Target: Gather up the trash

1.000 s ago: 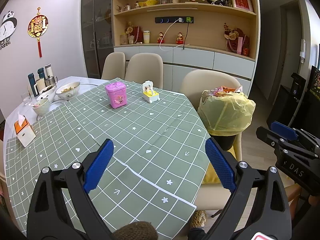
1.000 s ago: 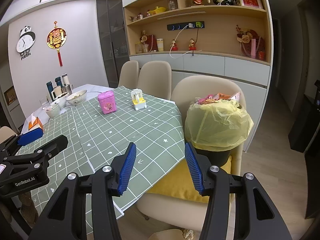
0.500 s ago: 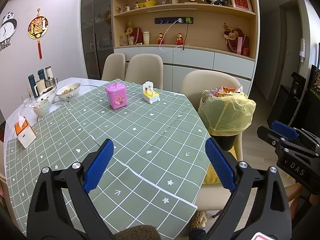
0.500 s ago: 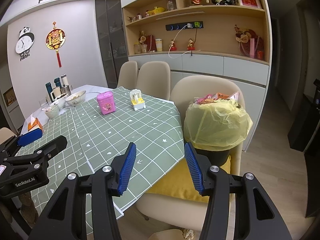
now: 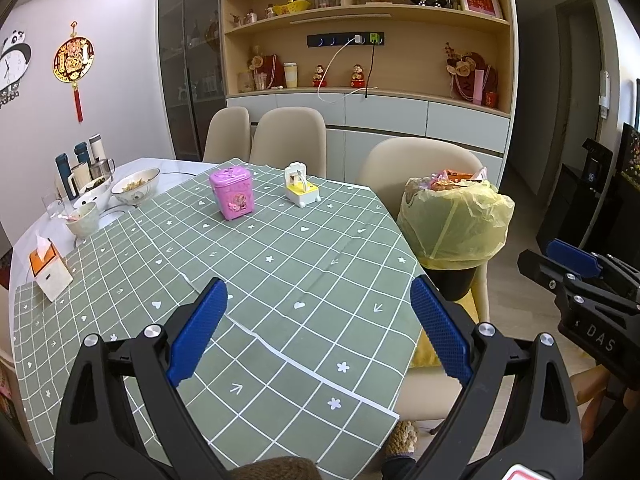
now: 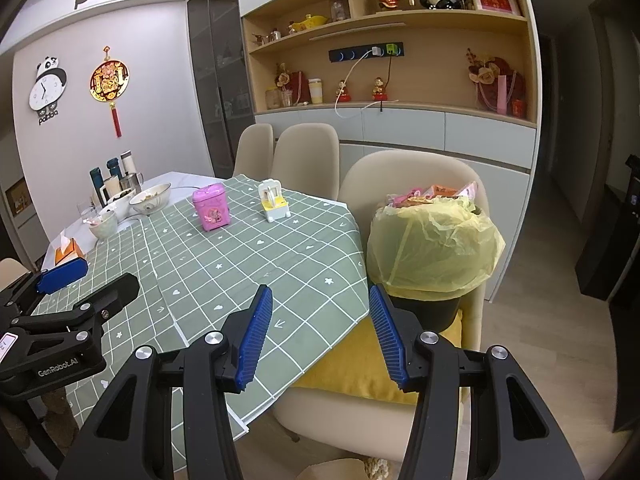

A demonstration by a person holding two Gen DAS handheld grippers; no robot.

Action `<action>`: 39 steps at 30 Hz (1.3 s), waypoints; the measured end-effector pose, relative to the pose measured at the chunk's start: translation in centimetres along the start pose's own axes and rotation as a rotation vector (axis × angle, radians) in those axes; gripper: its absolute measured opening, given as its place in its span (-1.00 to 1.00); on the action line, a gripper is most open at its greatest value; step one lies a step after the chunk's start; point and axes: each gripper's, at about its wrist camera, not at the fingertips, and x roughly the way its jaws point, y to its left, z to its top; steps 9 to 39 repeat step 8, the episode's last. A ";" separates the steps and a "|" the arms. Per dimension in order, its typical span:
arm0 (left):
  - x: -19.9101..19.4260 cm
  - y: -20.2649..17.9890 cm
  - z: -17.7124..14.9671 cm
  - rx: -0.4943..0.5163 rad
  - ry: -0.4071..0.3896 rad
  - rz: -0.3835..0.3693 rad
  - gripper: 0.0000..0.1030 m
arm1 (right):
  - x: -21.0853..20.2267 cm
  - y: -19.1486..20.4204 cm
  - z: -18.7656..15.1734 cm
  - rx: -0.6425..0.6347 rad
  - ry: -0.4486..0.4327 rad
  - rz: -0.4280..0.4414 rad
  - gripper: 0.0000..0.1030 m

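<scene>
A black bin lined with a yellow bag (image 5: pixel 454 222) (image 6: pixel 434 248) stands on a beige chair at the table's right side, filled with wrappers to the brim. My left gripper (image 5: pixel 318 324) hovers open over the near part of the green checked tablecloth (image 5: pixel 280 256), with nothing between its blue pads. My right gripper (image 6: pixel 320 332) is open too, held over the table's right edge with the bin just beyond its right pad. Each gripper shows at the edge of the other's view. No loose trash is visible on the cloth.
A pink toy bin (image 5: pixel 232 196) and a small white and yellow toy (image 5: pixel 301 190) stand mid-table. Bowls (image 5: pixel 135 186), a cup, flasks and an orange tissue box (image 5: pixel 48 266) crowd the far left. Beige chairs (image 5: pixel 288 140) line the far side; a yellow cushion (image 6: pixel 360 368) lies under the bin.
</scene>
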 end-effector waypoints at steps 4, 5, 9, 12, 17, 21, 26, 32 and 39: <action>2.3 1.7 -0.1 -0.057 0.070 0.017 0.72 | 1.8 0.2 0.3 0.002 0.027 0.022 -0.07; 3.3 2.7 -0.3 -0.073 0.095 0.028 0.72 | 2.8 0.5 0.4 -0.002 0.041 0.038 -0.07; 7.6 8.6 -1.8 -0.212 0.191 0.187 0.71 | 8.0 2.7 0.8 -0.044 0.124 0.117 0.01; 7.6 8.6 -1.8 -0.212 0.191 0.187 0.71 | 8.0 2.7 0.8 -0.044 0.124 0.117 0.01; 7.6 8.6 -1.8 -0.212 0.191 0.187 0.71 | 8.0 2.7 0.8 -0.044 0.124 0.117 0.01; 7.6 8.6 -1.8 -0.212 0.191 0.187 0.71 | 8.0 2.7 0.8 -0.044 0.124 0.117 0.01; 7.6 8.6 -1.8 -0.212 0.191 0.187 0.71 | 8.0 2.7 0.8 -0.044 0.124 0.117 0.01; 7.6 8.6 -1.8 -0.212 0.191 0.187 0.71 | 8.0 2.7 0.8 -0.044 0.124 0.117 0.01; 7.6 8.6 -1.8 -0.212 0.191 0.187 0.71 | 8.0 2.7 0.8 -0.044 0.124 0.117 0.01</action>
